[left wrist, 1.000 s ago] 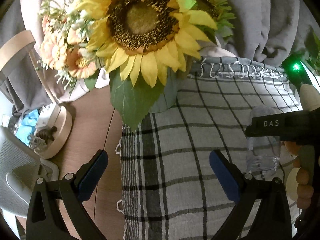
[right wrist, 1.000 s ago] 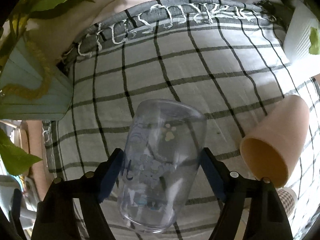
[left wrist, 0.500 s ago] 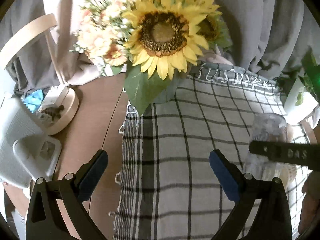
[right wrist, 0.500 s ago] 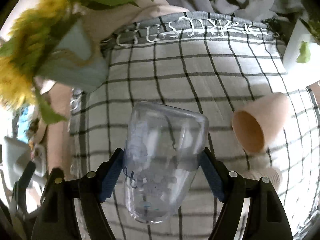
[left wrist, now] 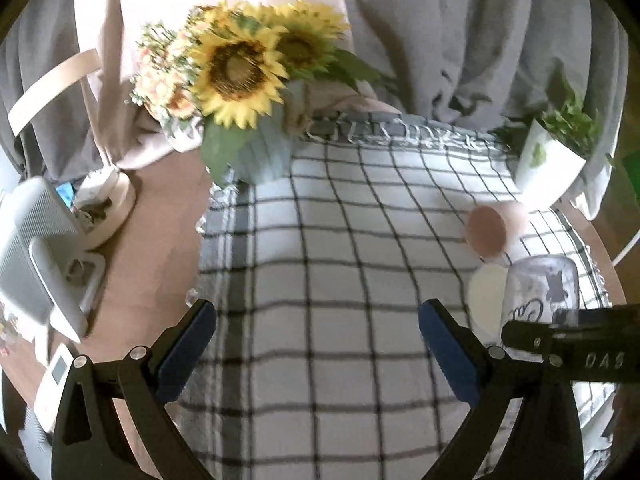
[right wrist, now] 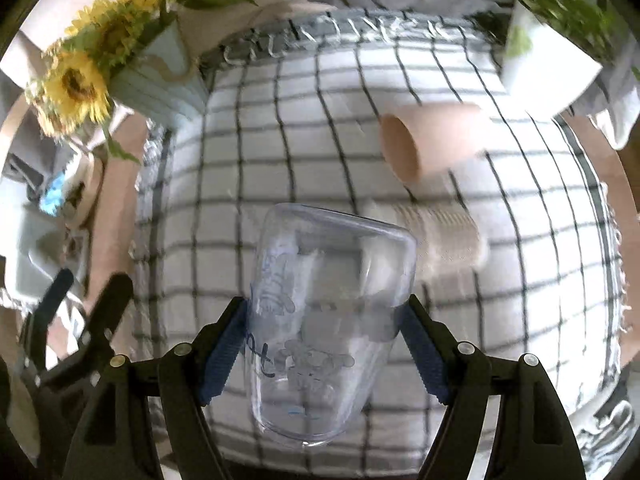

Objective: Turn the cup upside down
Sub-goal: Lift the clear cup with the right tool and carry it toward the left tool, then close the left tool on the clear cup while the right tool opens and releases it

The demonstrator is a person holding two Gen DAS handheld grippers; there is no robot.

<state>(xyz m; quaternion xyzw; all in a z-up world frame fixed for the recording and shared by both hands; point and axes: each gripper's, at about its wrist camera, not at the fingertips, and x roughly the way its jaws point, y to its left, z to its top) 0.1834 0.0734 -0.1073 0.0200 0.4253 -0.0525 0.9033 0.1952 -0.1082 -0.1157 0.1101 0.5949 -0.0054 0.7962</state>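
The right gripper [right wrist: 324, 316] is clamped on the clear cup [right wrist: 326, 320], held above the checked cloth [right wrist: 280, 184] at 6 o'clock in its own view. To finish well, I would roll the wrist slowly, keeping the squeeze firm on slick plastic, and set the rim flat. The left gripper [left wrist: 316, 344] hangs apart, empty; only its view shows the cup from the side at 4 o'clock, beside a peach cup [left wrist: 490, 230] lying on its side

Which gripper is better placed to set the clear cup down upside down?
Right. The right gripper is shut on the clear cup, held above the checked cloth. The left gripper is open and holds nothing.
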